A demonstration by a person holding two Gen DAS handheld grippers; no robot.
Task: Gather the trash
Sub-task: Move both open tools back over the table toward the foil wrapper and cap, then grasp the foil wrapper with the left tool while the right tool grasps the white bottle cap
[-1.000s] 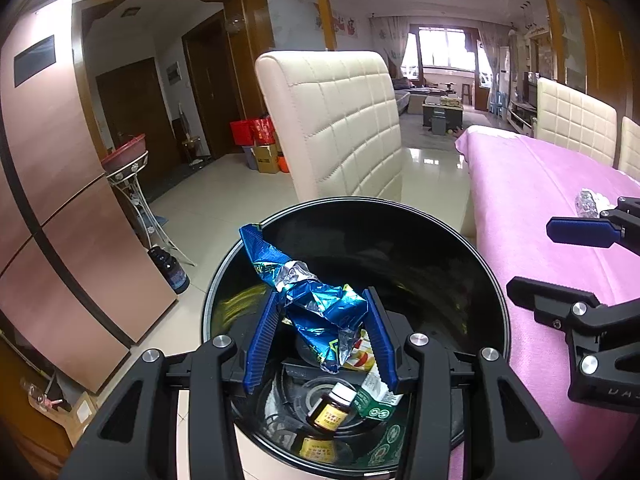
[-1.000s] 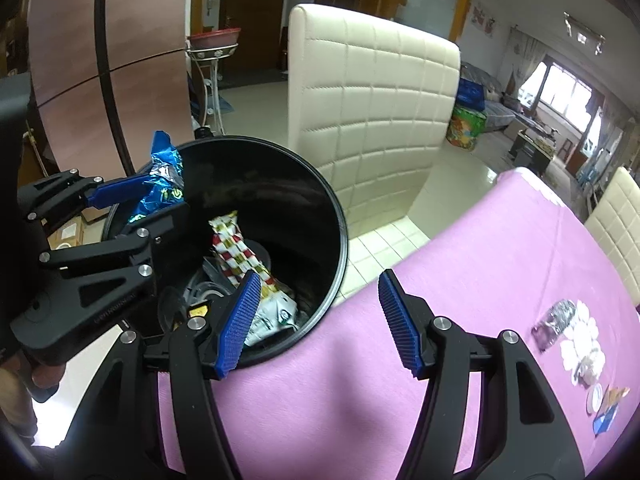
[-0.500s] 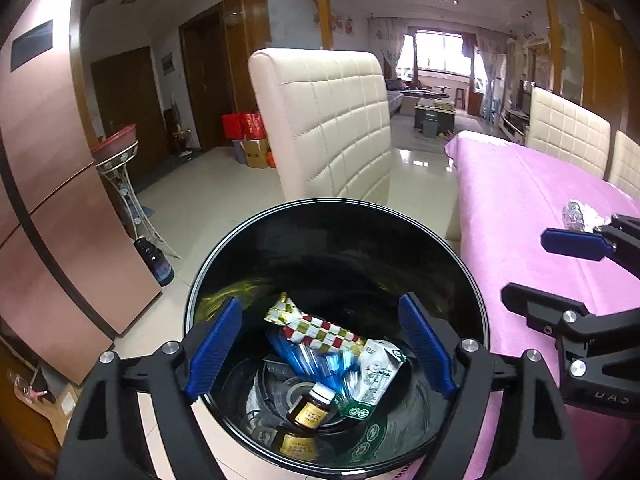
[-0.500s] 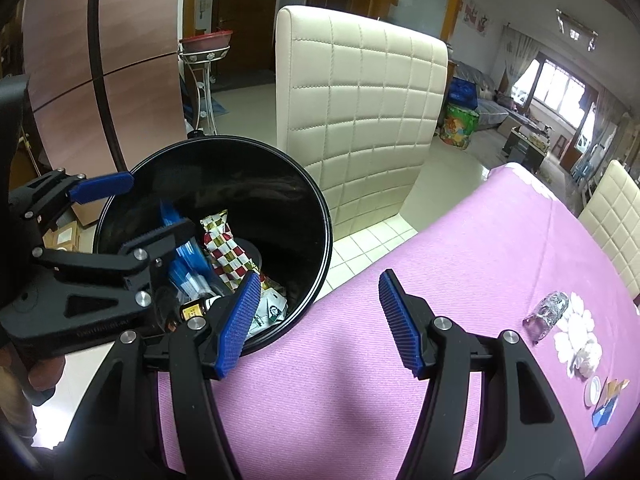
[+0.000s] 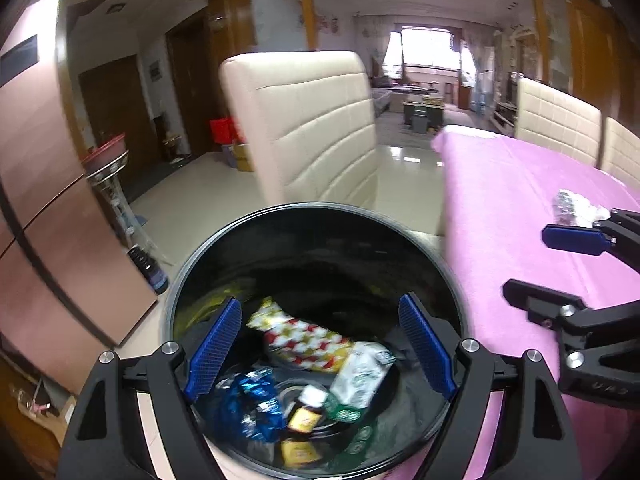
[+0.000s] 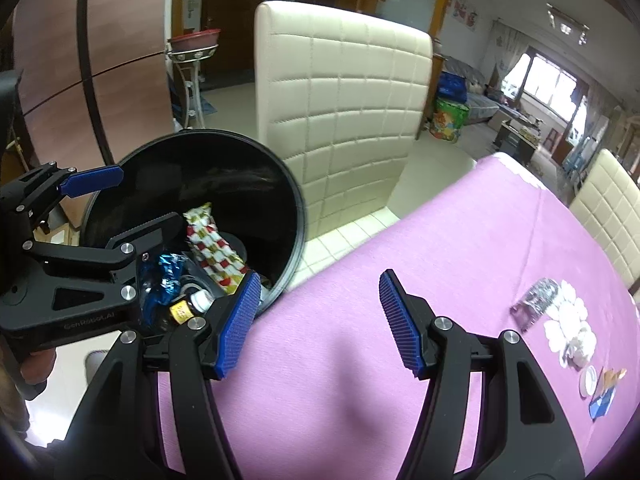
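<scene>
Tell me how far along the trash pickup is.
Partly done: the blue wrapper lies in the black bin with the checked wrapper and small bottle. The left gripper, just opened, and right gripper hold nothing. Left: crumpled foil and scraps on the pink table.

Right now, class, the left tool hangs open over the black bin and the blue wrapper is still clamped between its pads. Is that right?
Not quite. The left tool hangs open over the black bin, but the blue wrapper lies inside the bin, as the left wrist view shows.
</scene>
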